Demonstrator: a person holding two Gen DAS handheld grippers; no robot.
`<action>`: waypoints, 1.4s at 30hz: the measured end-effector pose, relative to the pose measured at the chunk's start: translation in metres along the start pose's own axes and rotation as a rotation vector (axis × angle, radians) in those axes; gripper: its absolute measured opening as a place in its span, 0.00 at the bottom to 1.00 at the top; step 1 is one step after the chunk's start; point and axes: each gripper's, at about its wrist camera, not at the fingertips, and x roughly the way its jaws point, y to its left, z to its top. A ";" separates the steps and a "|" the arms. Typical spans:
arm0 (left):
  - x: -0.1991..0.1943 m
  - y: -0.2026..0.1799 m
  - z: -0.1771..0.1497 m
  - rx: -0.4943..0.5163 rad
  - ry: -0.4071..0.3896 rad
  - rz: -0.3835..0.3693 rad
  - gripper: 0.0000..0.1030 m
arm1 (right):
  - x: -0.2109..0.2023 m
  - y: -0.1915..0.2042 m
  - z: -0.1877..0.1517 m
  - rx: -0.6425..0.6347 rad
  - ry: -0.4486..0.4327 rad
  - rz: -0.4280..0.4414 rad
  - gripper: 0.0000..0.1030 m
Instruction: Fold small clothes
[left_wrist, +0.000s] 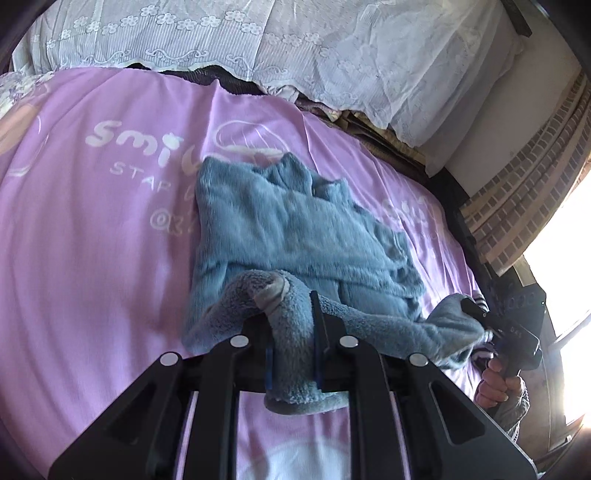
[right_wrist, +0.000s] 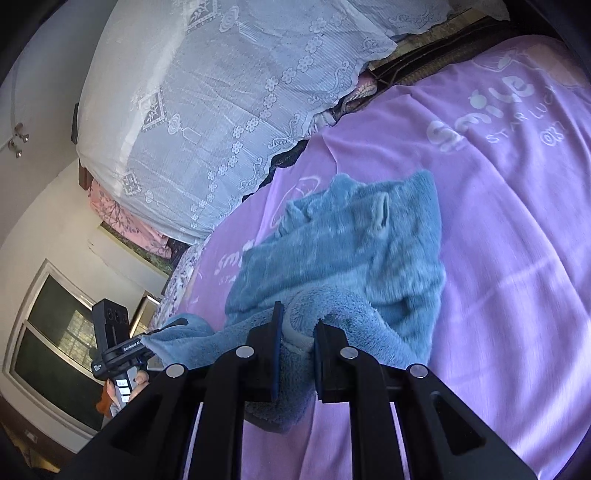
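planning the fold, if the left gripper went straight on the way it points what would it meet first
Probably the rest of the blue garment lying on the purple sheet. The left gripper, shut on its near edge, points across it; the lace-covered bedding lies well beyond, though depth is unclear.

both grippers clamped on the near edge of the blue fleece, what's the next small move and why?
Probably carry both corners forward over the garment and lay them toward its far edge. The left gripper and right gripper each pinch the lifted near hem, while the rest lies on the purple sheet, so a fold is set up.
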 end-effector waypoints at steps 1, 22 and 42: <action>0.003 0.000 0.004 0.000 0.000 0.003 0.13 | 0.003 -0.001 0.005 0.003 0.000 -0.001 0.14; 0.087 0.035 0.105 -0.103 -0.014 0.085 0.13 | 0.090 -0.063 0.098 0.170 -0.006 -0.055 0.14; 0.086 0.026 0.097 -0.070 -0.046 0.006 0.48 | 0.058 -0.025 0.065 -0.026 0.015 -0.012 0.43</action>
